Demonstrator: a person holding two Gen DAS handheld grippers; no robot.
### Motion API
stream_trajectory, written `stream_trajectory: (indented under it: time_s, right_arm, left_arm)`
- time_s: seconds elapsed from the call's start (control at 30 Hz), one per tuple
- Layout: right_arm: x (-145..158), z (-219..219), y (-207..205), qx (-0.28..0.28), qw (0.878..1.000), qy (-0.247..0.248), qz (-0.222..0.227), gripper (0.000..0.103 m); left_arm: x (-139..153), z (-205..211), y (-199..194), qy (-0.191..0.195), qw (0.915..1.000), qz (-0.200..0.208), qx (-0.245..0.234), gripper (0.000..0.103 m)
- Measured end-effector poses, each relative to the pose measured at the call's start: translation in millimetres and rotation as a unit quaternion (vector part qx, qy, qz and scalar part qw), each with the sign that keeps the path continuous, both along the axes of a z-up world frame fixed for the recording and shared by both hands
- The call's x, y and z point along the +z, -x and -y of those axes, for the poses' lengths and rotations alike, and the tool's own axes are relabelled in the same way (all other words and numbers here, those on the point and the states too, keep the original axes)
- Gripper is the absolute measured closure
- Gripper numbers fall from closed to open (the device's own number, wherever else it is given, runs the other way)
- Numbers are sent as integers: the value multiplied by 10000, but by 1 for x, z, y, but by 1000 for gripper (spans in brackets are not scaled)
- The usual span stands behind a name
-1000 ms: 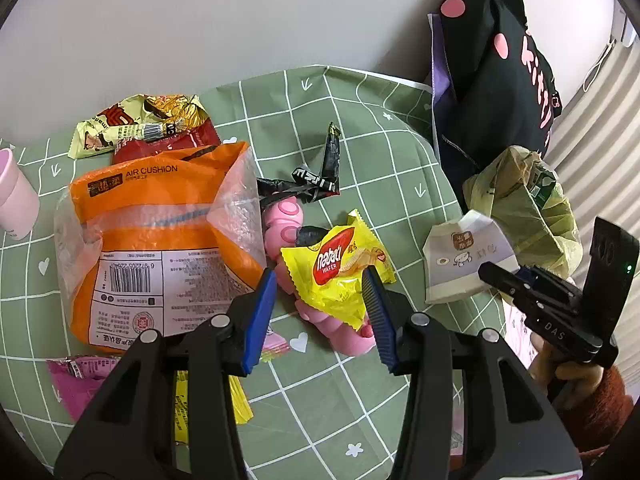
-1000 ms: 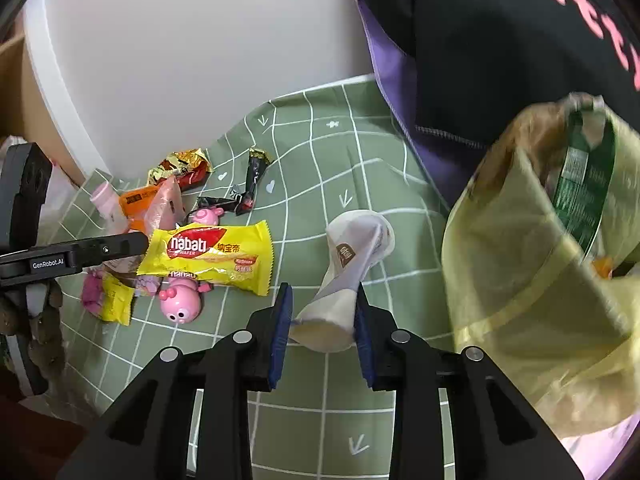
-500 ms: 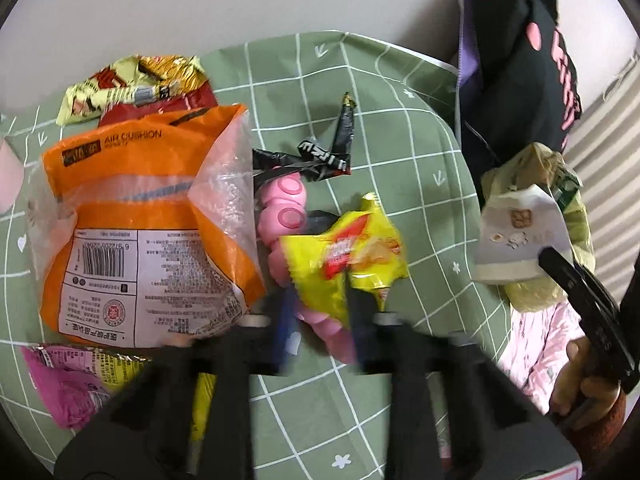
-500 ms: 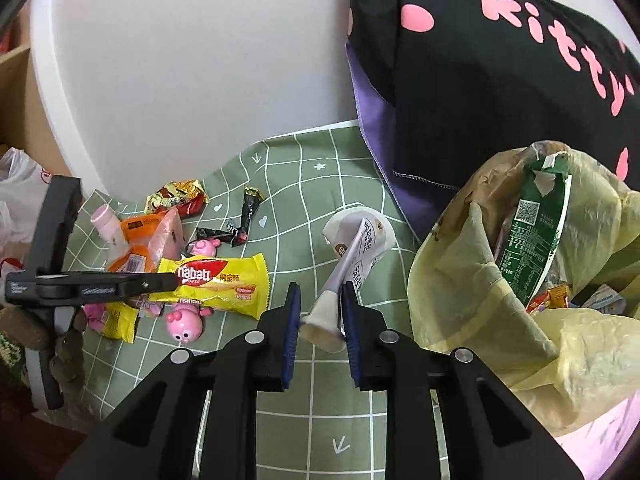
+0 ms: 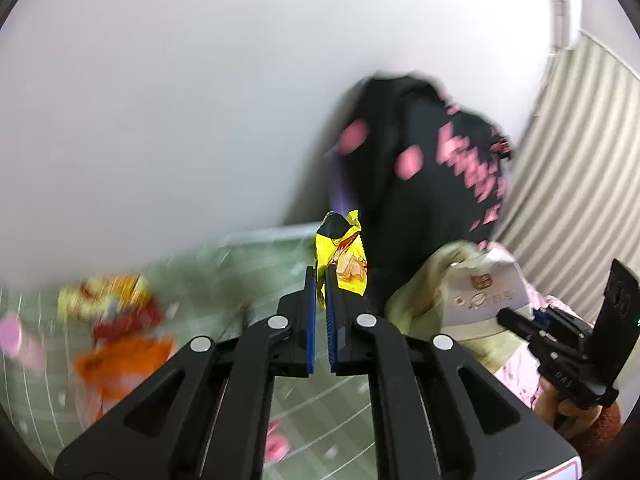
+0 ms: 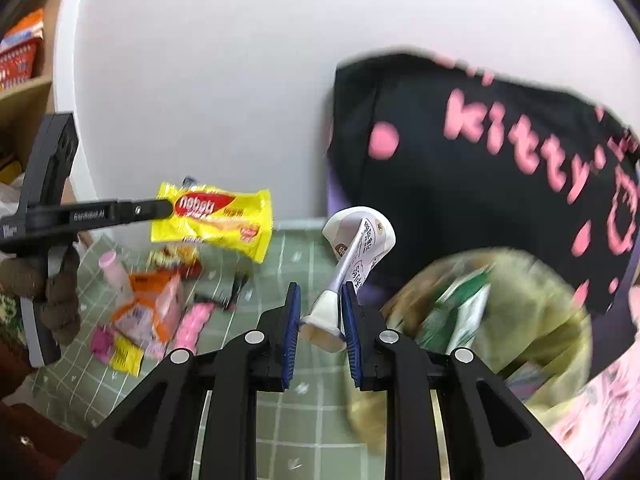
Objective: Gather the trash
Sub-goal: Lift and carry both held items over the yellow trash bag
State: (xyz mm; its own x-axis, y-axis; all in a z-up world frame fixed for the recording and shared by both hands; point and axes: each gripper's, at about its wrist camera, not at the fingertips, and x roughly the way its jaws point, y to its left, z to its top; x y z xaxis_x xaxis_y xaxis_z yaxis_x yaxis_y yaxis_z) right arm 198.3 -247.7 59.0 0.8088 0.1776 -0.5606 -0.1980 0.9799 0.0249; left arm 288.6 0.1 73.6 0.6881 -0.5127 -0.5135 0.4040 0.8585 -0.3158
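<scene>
Left claw (image 5: 320, 280): pressed together on one end of the yellow wafer wrapper (image 6: 214, 220), held clear above the counter (image 6: 304, 256). The wrapper hangs by a thin edge; a quick swing could pull it free, judging by the blur in both views.

Loose litter on the counter at 8 o'clock of the right wrist view: orange bag (image 6: 150, 308), pink toy (image 6: 194, 320), small pink and yellow packets (image 6: 116, 350). None yet collected.

Right claw (image 6: 320, 320): pinching the base of the crushed white paper cup (image 6: 356, 248), which stands above the fingers.

Yellow-green trash bag (image 6: 500, 320) at 3 o'clock, mouth open, against the black printed bag (image 6: 480, 160). Its soft rim may fold shut, so a release off-centre would likely drop the cup outside.
</scene>
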Motion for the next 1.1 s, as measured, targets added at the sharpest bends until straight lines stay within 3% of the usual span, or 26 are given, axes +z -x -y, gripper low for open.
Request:
stream_trajectory:
  time_s: [0.23,0.4,0.57,0.77,0.9,1.1]
  right_arm:
    - [55,64,22,-472,9968,-202,612,83]
    - [65,108,38,-877,9937,-212,659,83]
    - [57,140,47,-1245,9906,-172,541,83]
    - [44,157,45,-1259,9913,-217,319,83]
    - [28,160,32,-1154,9928,-298,76,83]
    - [-11,168,9,-1033,9924,-430,-521,83]
  left_arm:
    - [50,73,-10,176,9956,408,-828,99]
    - [47,131,-12,72,9896,343,-1394,99]
    - [37,178,-10,-158,9820,245,-1865,99]
    - [-1,221,-23,-1083,9750,-97,-1937,99]
    - [-45,248,-26,-1361,9657,-485,-2159,99]
    - [-83,281,-33,-1554,9571,-835,-2298,99]
